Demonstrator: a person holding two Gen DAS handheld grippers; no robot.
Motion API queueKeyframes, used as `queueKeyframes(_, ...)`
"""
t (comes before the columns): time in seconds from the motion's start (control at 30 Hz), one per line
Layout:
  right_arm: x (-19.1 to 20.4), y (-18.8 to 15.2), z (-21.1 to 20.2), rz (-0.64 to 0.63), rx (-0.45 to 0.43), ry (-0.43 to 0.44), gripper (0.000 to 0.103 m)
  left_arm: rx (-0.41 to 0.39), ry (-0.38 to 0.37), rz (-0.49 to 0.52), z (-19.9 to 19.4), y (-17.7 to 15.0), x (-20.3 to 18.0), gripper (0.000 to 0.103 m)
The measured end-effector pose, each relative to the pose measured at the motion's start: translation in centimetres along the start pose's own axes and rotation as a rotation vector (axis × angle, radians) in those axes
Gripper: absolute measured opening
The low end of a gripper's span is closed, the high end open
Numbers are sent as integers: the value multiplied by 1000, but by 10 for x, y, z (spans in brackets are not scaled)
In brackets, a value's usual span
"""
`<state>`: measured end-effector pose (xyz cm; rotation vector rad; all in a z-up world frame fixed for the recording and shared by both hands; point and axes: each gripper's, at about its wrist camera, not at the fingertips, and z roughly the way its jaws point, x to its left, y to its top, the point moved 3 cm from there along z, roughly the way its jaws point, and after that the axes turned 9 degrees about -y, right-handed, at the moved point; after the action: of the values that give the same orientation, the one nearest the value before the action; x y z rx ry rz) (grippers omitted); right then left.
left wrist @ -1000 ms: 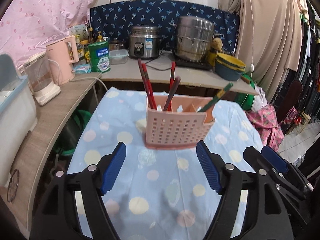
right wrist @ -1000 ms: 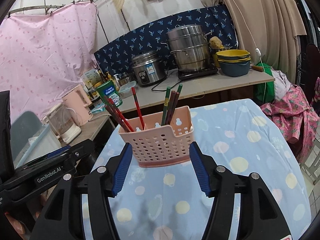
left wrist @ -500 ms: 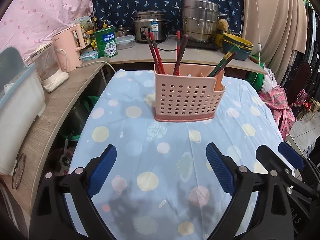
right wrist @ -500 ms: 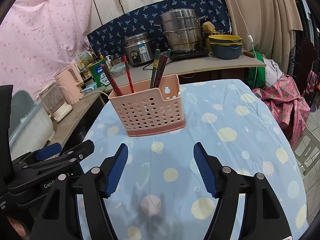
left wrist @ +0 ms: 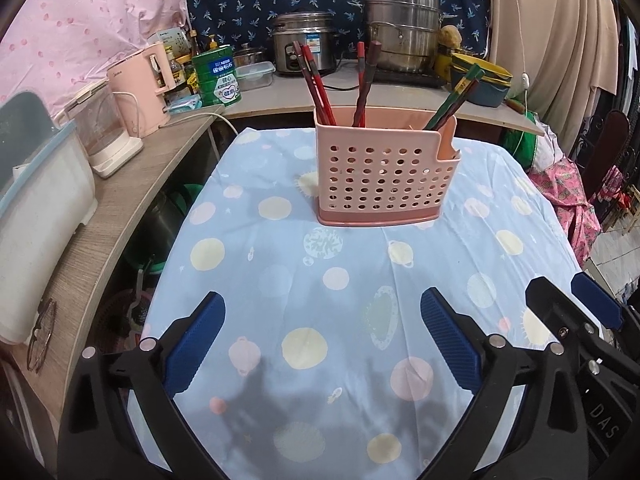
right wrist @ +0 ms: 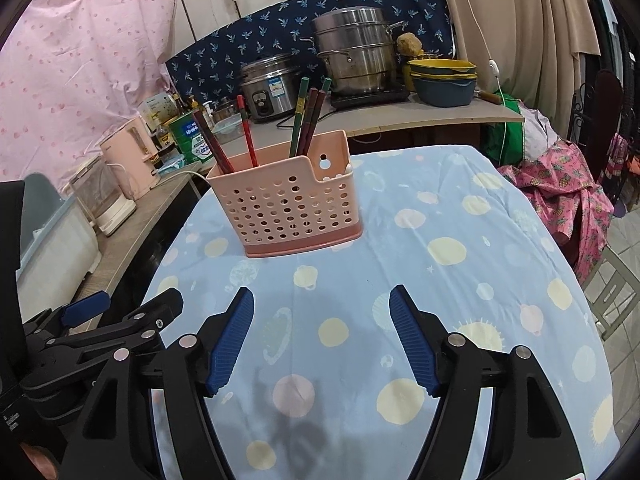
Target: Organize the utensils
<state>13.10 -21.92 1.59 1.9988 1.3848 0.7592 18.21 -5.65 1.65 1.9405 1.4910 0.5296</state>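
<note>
Table [left wrist: 248,264] w/ pink basket [left wrist: 384,176].

Worktop [left wrist: 400,280]: covered in light blue cloth, pastel dots and planets.
Side counter [left wrist: 132,184], wood grain, along left: pink kettle [left wrist: 140,88], clear jug [left wrist: 104,136], white bin [left wrist: 36,208], spectacles [left wrist: 40,336].
Rear shelf [right wrist: 420,114]: rice cooker [right wrist: 268,88], stacked steel steamer [right wrist: 356,56], yellow and blue bowls [right wrist: 444,78], green tin [left wrist: 218,76].
Backdrop: navy leaf-print cloth [left wrist: 260,4], pink sheet [right wrist: 80,64], beige curtain [right wrist: 520,20].
Tiled floor [right wrist: 624,240] at right.
</note>
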Motion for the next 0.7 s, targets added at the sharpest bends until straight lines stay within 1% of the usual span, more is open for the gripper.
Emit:
queueKeyframes(0.2,0,2,-2,-13,-21,-31,70,6,0,-15,2,1,3,95)
queueKeyframes(0.27,1,3,-3,-18,-32,-45,74,9,2,-23,3,1,5,95)
queueKeyframes(0.33,0,4,-4,-23,-41,-57,81,11,5,-27,4,0,6,96)
queueKeyframes(0.37,0,5,-4,-27,-45,-62,84,12,9,-30,5,1,7,96)
queueKeyframes(0.6,0,5,0,-39,-42,-72,87,14,34,-43,9,0,11,96)
queueKeyframes(0.63,0,5,1,-42,-43,-74,91,15,36,-47,10,0,13,96)
queueKeyframes(0.67,0,5,1,-43,-41,-75,98,17,37,-50,11,0,14,96)
queueKeyframes(0.7,0,5,2,-43,-43,-79,96,18,39,-53,11,1,15,96)
